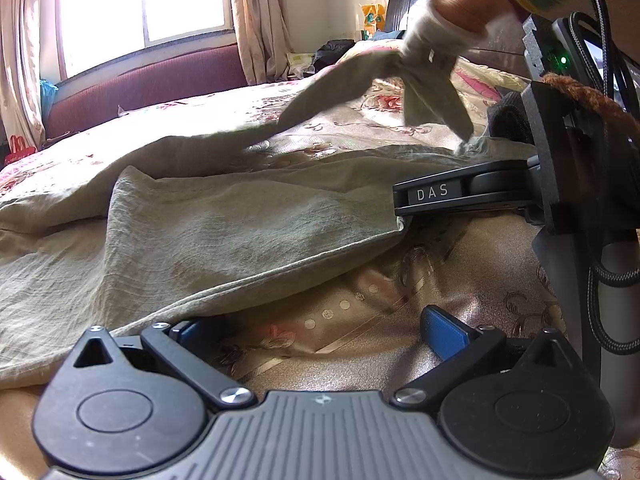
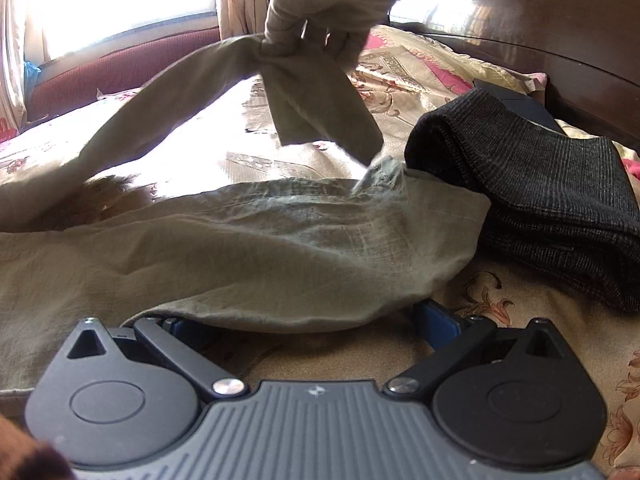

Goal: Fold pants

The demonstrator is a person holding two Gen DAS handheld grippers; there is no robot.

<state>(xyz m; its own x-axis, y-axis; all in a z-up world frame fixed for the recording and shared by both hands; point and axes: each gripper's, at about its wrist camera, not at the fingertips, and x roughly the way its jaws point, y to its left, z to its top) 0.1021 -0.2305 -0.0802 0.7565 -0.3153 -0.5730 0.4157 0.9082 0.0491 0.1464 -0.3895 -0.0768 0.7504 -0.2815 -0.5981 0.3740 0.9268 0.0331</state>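
Pale green pants [image 1: 208,224] lie spread on a floral bedspread [image 1: 360,360]; they also show in the right wrist view [image 2: 248,252]. A gloved hand [image 1: 432,36] lifts one pant leg above the bed, seen also in the right wrist view [image 2: 316,20]. My left gripper [image 1: 320,332] is open, low over the bed, its left finger at the pants' edge. My right gripper [image 2: 308,324] is open, and the pants' edge drapes over its fingers. The right gripper also shows from the side in the left wrist view [image 1: 440,194], against the pants' corner.
A folded dark garment [image 2: 552,208] lies on the bed right of the pants. A dark wooden headboard [image 2: 520,40] stands behind it, with pillows in front of it. A maroon window seat [image 1: 152,88] and curtains are beyond the bed.
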